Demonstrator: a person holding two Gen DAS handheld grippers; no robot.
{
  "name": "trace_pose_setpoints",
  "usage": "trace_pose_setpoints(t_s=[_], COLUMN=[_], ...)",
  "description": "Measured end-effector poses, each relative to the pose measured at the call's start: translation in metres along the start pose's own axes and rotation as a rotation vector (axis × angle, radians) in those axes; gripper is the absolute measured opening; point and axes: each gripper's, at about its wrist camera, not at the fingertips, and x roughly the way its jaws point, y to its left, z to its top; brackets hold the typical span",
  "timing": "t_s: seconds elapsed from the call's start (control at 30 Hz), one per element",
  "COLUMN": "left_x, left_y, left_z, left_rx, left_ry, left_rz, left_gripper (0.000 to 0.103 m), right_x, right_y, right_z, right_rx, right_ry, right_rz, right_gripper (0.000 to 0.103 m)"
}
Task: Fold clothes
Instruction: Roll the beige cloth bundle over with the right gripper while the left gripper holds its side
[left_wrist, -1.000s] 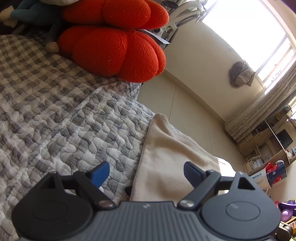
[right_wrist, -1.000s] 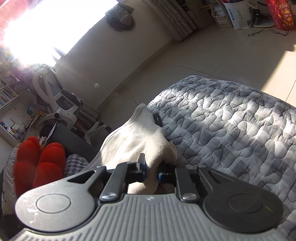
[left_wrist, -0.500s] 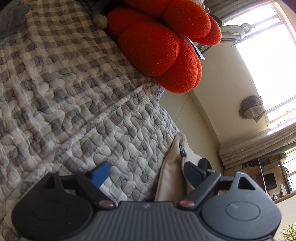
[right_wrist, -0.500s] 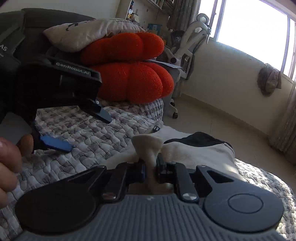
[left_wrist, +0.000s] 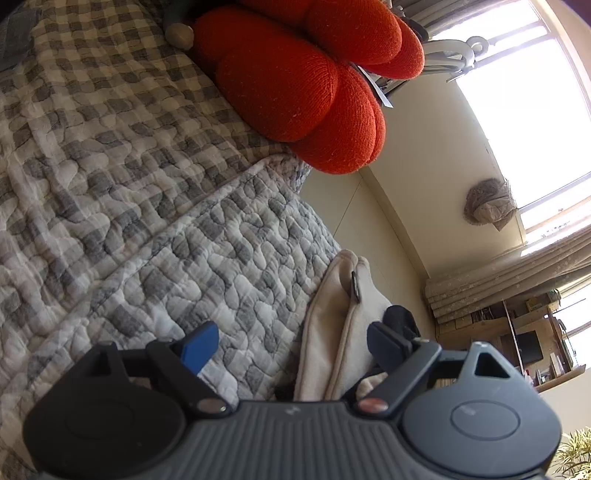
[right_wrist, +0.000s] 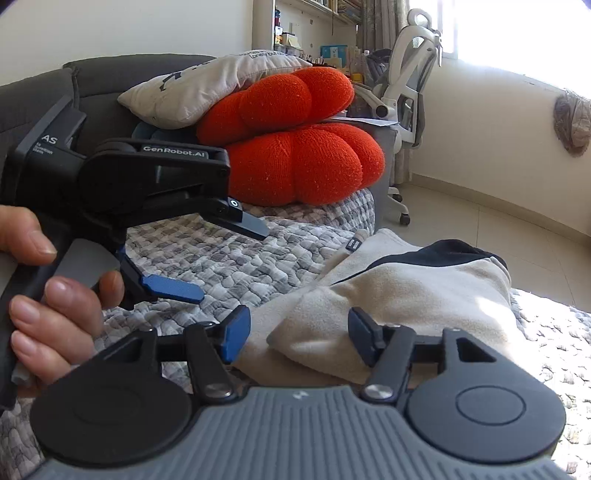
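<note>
Item: cream fleece garment with black collar (right_wrist: 399, 295), folded over, lying at the edge of the grey-and-white quilted bed cover (right_wrist: 236, 266).
Right tool (right_wrist: 295, 332): jaws just opening, fold released, cloth between them untouched.
Left tool (right_wrist: 221, 258): wide open, empty, beside the garment.
Risk: the loose fold may spring back or slide floorward.

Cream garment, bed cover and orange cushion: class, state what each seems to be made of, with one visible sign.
Cream garment: probably fleece or brushed cotton; matte, soft nap.
Bed cover: quilted woven cotton, seemingly; stitched puffy cells, grey check print.
Orange cushion: knitted yarn over soft stuffing; fine ribbing, bulging lobes.
</note>
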Motion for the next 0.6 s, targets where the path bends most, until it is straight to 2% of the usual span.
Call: trace_pose_setpoints(t_s=[0.07,0.13,0.27,0.37,0.47,0.6], left_x=[-0.001,-0.001,0.001,0.004,0.004,0.0], left_y=[-0.006,-0.014,-0.032,-0.041,-0.044,-0.047], left_z=[-0.003,-0.007,-0.019,-0.028,-0.032,-0.035], left_rx=[0.012,0.036,0.121,0.158,0.165,0.157], left_ry=[0.004,0.006,0.028,0.051,0.072,0.083], left_rz=[-0.018,-0.035,-0.071,-0.076,-0.078,-0.102], left_gripper=[0.088,0.088,0.088,0.088,0.088,0.088], right_x=[-0.02,-0.035,-0.04,-0.037,-0.037,-0.031], right_y=[-0.004,-0.009,-0.017,-0.009,0.003,0.001], right_z=[0.003,0.004,-0.007,-0.017,-0.023,-0.029], right_rx=[0.011,-0.037,-0.148,-0.28,-0.432,-0.543], right_ry=[-0.04,-0.064,-0.029,-0.021,-0.03,-0.019], right_rz=[0.031,-0.017,-0.069,-0.099,-0.164,-0.308], right_gripper=[0.071,0.071,0.071,0.071,0.071,0.071])
